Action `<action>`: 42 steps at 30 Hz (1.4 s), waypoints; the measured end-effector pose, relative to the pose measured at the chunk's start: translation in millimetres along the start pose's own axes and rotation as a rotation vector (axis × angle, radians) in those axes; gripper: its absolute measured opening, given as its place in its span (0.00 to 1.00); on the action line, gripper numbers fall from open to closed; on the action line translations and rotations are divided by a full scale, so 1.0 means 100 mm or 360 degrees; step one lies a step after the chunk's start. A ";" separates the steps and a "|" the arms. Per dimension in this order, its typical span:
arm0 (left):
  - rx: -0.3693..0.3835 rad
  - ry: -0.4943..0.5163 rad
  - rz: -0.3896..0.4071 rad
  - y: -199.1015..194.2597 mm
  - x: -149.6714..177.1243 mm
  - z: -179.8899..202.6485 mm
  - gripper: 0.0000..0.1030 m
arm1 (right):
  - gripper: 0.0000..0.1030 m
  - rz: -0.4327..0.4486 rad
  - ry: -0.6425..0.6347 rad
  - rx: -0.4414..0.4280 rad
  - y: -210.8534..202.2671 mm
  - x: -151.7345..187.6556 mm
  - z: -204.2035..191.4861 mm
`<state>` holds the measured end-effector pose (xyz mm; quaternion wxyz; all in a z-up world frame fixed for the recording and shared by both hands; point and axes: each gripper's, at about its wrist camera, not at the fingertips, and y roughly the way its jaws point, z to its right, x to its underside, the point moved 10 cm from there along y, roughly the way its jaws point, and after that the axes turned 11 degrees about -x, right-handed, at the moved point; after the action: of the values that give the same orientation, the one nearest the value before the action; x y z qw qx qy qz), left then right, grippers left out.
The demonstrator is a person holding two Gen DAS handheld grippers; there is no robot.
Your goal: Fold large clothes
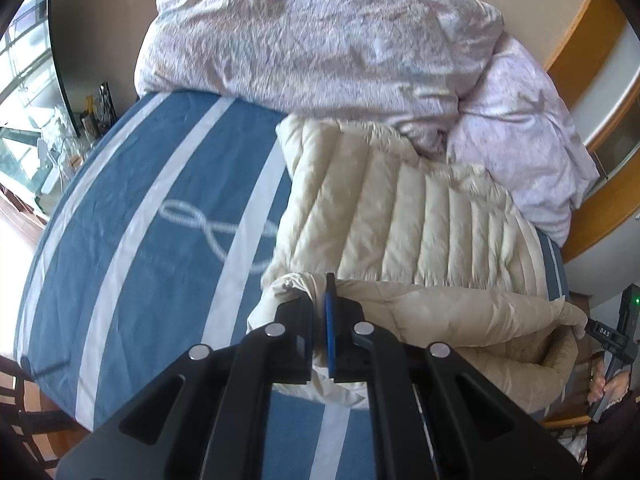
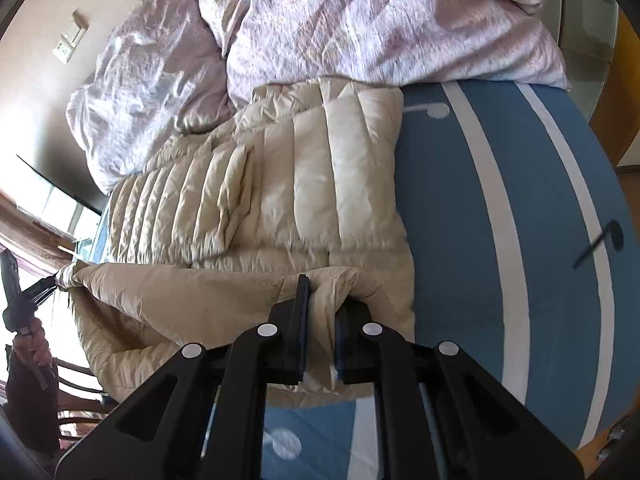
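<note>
- The bed [image 1: 132,216] carries a blue sheet with white stripes and takes up most of both of your views.
- A crumpled pink-patterned duvet [image 1: 320,36] is heaped along the far side of the bed.
- The cream quilted jacket [image 1: 404,216] lies flat on the sheet, with its far end touching the duvet. Its near edge is lifted off the sheet and stretched between your two grippers.
- Your left gripper [image 1: 329,312] has its fingers clamped on one end of that lifted edge; bunched fabric fills the gap between them.
- Your right gripper [image 2: 322,312] has its fingers clamped on the other end of the same edge, in the same way.
- Each view shows the opposite gripper at the frame border, pinching the fabric.
</note>
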<state>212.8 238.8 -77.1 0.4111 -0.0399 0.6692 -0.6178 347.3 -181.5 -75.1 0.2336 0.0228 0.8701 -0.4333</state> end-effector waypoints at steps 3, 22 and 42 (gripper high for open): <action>-0.0016 -0.0003 0.0026 0.06 -0.20 0.06 0.05 | 0.11 0.0012 0.0016 -0.0002 0.08 -0.18 0.02; -0.0178 0.0054 0.0119 0.53 -1.13 0.45 0.05 | 0.11 0.0152 0.0170 0.0039 0.46 -1.24 0.24; -0.0221 -0.0238 -0.0003 1.41 -1.76 0.35 0.57 | 0.56 0.0298 0.0388 -0.0047 0.80 -2.01 0.49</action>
<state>413.4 342.7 -106.8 0.4556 -0.1150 0.6778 -0.5656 564.8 -136.3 -74.6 0.1660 0.1526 0.8924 -0.3908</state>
